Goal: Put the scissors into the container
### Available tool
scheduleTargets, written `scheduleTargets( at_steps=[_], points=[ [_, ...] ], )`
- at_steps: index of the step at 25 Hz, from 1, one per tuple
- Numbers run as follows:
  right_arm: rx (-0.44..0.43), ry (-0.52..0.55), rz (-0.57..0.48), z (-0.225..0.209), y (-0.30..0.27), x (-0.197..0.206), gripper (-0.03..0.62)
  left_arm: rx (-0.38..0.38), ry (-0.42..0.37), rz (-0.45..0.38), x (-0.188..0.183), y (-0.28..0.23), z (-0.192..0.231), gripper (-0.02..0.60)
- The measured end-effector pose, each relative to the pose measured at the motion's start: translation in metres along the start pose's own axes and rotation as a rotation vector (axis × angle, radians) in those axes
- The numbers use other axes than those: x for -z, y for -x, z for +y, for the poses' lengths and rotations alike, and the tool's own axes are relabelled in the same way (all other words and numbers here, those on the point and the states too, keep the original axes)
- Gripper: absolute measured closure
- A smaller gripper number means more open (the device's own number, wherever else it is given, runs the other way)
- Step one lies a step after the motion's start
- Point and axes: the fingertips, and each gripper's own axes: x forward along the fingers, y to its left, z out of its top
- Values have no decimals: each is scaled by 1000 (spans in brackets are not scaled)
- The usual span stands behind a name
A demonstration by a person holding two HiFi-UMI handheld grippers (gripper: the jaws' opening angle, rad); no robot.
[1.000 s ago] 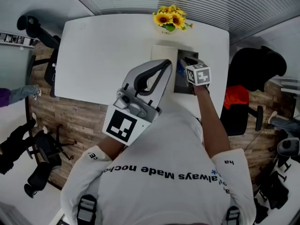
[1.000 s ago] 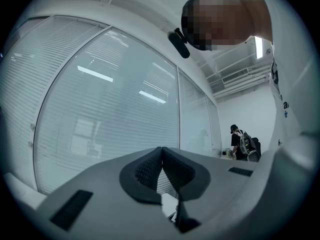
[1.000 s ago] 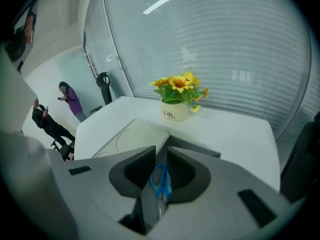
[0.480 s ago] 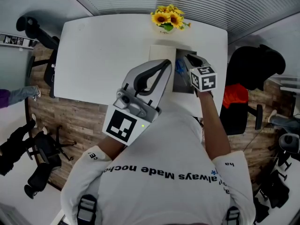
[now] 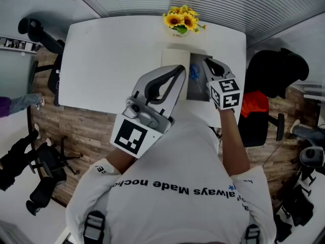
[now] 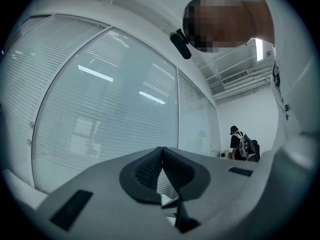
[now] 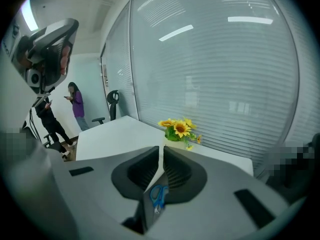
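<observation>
Right claw (image 7: pixel 162 149) and left claw (image 6: pixel 161 149) both pressed together, gripping nothing; scissors (image 7: pixel 159 196) in the container (image 5: pixel 198 91).
Right claw sits just above the grey container, the blue-handled scissors lying inside it, directly below the jaws. Left claw is held high above the white surface (image 5: pixel 117 55) and nearer the person. Sunflowers (image 5: pixel 183 20) stand at the far edge, beyond the container.

A white table (image 5: pixel 111 55) is seen w/ a sunflower bunch (image 5: pixel 183 20) set at its far edge, right of centre. A grey container (image 5: pixel 196 91) is placed nr the right edge, w/ a pale flat board (image 5: pixel 175 59) laid just beside it, on its left.
</observation>
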Motion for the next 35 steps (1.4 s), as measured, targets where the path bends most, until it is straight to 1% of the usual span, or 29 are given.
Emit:
scheduleTargets(
  at_steps=[7,12,18,23,35],
  points=[
    [4,22,-59,10,24,-19,569,4,12,-2,0,-1,-1,561],
    [19,70,-85,17,37,-30,576,5,12,2,0,-2,-2,561],
    [19,82,-129,23,56,-44,579,8,12,3,1,-1,-2,561],
    [26,115,-169,28,74,-62,583,9,14,7,3,-3,-1,561],
    [-10,129,-271,45,118,-94,588,9,17,9,4,-2,-3,561]
  ],
)
